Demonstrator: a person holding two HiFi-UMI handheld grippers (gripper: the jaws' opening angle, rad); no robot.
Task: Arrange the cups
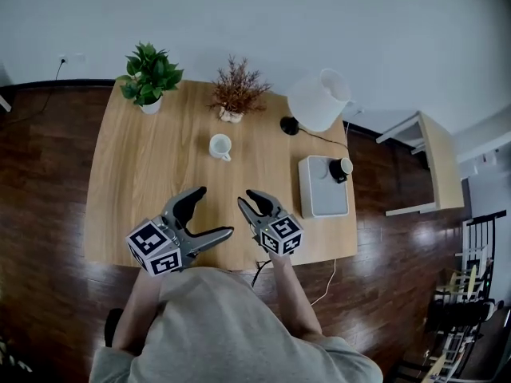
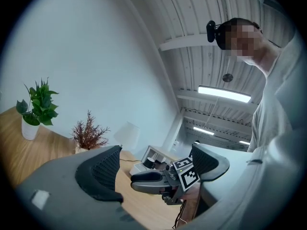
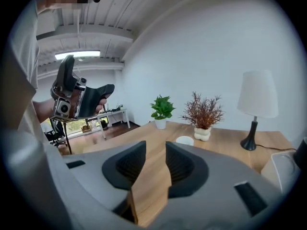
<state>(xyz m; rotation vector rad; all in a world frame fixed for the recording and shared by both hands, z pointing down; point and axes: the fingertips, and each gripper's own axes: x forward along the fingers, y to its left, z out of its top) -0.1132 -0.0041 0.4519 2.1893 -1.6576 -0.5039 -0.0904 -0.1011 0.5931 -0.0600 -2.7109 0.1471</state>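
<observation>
A white cup (image 1: pixel 220 146) stands on the wooden table (image 1: pixel 136 174), a little behind its middle; the right gripper view has this white cup (image 3: pixel 184 140) ahead of the jaws. A black cup (image 1: pixel 342 168) sits on a white box (image 1: pixel 319 194) at the table's right side. My left gripper (image 1: pixel 214 211) is held over the front edge, jaws wide open and empty. Beside it, my right gripper (image 1: pixel 248 199) points toward the table with a narrow gap between its jaws and nothing in them. In the left gripper view, the left gripper (image 2: pixel 156 163) frames the right one.
A green potted plant (image 1: pixel 150 76) stands at the back left of the table, a dried plant (image 1: pixel 237 92) at the back middle and a white lamp (image 1: pixel 318 100) at the back right. A pale side table (image 1: pixel 437 162) stands on the dark floor to the right.
</observation>
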